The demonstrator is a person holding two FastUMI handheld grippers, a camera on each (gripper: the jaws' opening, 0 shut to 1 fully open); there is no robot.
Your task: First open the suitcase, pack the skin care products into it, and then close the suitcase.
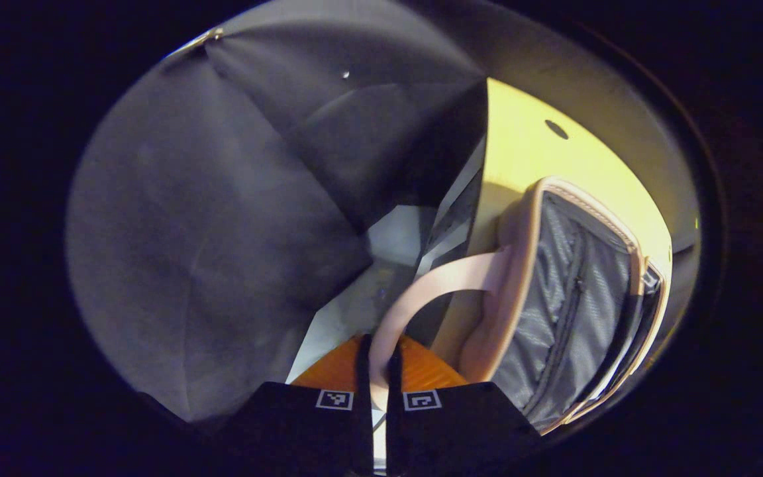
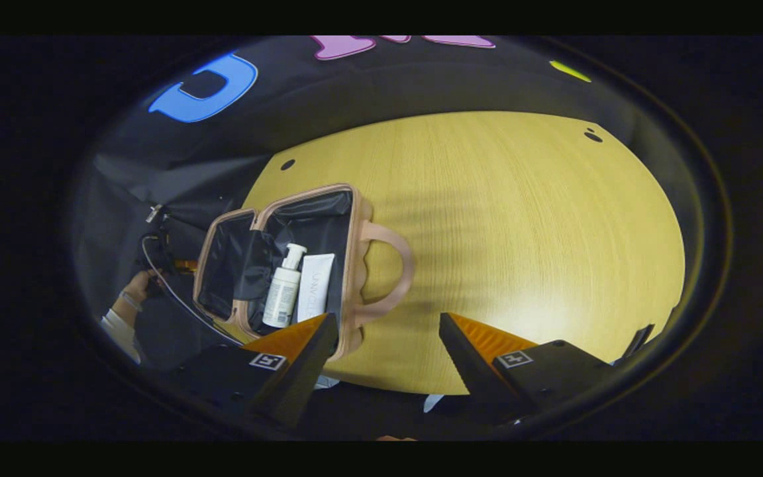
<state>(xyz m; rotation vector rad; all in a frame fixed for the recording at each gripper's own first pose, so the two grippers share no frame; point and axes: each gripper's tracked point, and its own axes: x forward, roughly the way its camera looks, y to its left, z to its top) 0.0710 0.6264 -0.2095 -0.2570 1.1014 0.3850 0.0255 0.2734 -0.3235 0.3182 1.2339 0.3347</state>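
The pink suitcase [image 2: 354,218] lies open on the wooden table [image 2: 520,232], holding a white pump bottle [image 2: 283,291] and a white tube [image 2: 315,285] side by side in its right half. My right gripper [image 2: 387,319] hovers open over the table's near edge, just in front of that half's pink handle [image 2: 400,265]. My left gripper [image 1: 378,348] is shut on another pink handle strap [image 1: 434,285]. That strap belongs to the shell with grey mesh lining [image 1: 567,298] and a zip. In the right gripper view a hand [image 2: 135,288] sits beside the left half.
Black cloth [image 1: 209,218] hangs around the table [image 1: 527,146]. The tabletop has small dark holes [image 2: 592,136] near its far edge. Wide bare wood stretches to the right of the suitcase.
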